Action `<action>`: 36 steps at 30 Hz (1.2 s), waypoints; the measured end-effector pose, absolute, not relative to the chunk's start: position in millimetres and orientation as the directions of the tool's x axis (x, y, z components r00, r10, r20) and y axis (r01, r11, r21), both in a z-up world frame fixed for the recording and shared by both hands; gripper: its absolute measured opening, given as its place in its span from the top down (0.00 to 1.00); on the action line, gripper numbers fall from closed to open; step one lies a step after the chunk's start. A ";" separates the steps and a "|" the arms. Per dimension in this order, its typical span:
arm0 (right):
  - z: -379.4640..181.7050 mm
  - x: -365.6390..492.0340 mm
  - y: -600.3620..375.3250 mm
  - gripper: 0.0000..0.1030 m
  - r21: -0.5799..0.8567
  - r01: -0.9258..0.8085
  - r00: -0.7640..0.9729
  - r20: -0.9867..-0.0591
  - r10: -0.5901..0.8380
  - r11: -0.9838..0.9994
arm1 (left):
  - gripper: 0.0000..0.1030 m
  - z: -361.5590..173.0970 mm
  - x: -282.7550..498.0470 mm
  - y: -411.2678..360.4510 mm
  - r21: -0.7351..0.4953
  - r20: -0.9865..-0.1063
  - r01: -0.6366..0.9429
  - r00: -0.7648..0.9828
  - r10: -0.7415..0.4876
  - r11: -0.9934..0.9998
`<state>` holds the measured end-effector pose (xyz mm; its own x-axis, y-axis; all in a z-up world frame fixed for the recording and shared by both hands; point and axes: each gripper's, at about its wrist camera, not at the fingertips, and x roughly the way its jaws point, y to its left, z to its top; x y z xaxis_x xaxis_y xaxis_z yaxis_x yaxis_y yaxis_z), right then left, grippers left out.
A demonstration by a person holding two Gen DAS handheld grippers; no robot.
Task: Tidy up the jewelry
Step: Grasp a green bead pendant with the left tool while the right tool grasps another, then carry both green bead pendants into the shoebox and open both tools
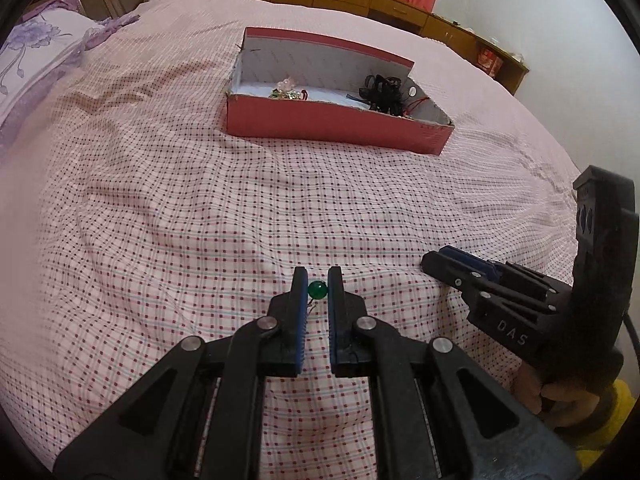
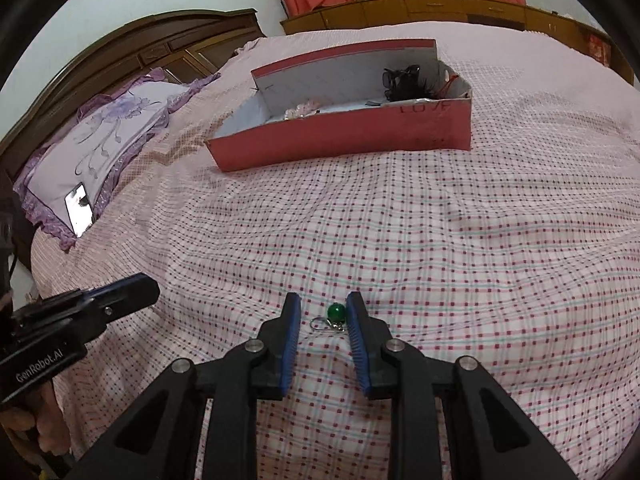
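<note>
Green bead earrings: one (image 1: 317,290) nipped between the left gripper (image 1: 317,280) jaws, another (image 2: 336,313) on the bed (image 2: 480,240) inside the part-open right gripper (image 2: 323,308) jaws, against the right pad; closing may flick it, box (image 2: 344,136) far ahead

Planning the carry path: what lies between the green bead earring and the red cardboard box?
Only bare pink checked bedsheet lies between the green bead earring and the red cardboard box, in both wrist views.
</note>
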<state>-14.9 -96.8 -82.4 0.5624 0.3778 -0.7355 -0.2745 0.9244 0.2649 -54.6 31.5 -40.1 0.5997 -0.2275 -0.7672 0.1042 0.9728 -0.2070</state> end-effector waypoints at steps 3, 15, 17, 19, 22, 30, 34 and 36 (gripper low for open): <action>-84.9 -14.7 -94.9 0.89 0.247 -0.270 0.564 -0.743 0.361 0.931 | 0.99 -40.3 -55.9 32.0 -0.207 -0.767 0.103 0.600 -0.227 0.973; -57.9 -23.4 -97.0 0.89 0.256 -0.307 0.616 -0.680 0.396 0.917 | 0.99 -19.1 -46.3 31.6 -0.193 -0.728 0.110 0.650 -0.217 0.975; -49.8 -23.6 -97.7 0.89 0.260 -0.311 0.629 -0.665 0.403 0.914 | 0.99 -13.1 -43.2 30.4 -0.188 -0.715 0.116 0.664 -0.217 0.975; -41.3 -23.3 -98.9 0.89 0.263 -0.314 0.641 -0.650 0.408 0.912 | 0.99 -6.9 -39.5 28.6 -0.182 -0.702 0.123 0.678 -0.216 0.976; -27.8 -22.2 -102.6 0.89 0.261 -0.322 0.662 -0.626 0.413 0.910 | 0.99 1.4 -33.5 25.9 -0.173 -0.683 0.131 0.698 -0.215 0.976; 0.6 -6.8 -102.4 0.89 0.244 -0.339 0.707 -0.571 0.417 0.909 | 0.99 24.7 -11.1 18.1 -0.152 -0.620 0.156 0.754 -0.217 0.976; 12.0 7.8 -101.1 0.89 0.236 -0.342 0.728 -0.546 0.415 0.910 | 0.99 33.3 4.3 15.9 -0.159 -0.589 0.162 0.776 -0.225 0.974; 16.5 14.6 -100.7 0.89 0.232 -0.345 0.738 -0.532 0.416 0.909 | 0.99 37.0 12.0 14.3 -0.159 -0.572 0.163 0.789 -0.225 0.974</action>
<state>14.6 -100.7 16.5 0.7381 0.4156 -0.5315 -0.3446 0.9095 0.2325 12.0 14.3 37.0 0.7891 -0.2251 -0.5716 0.1627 0.9738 -0.1589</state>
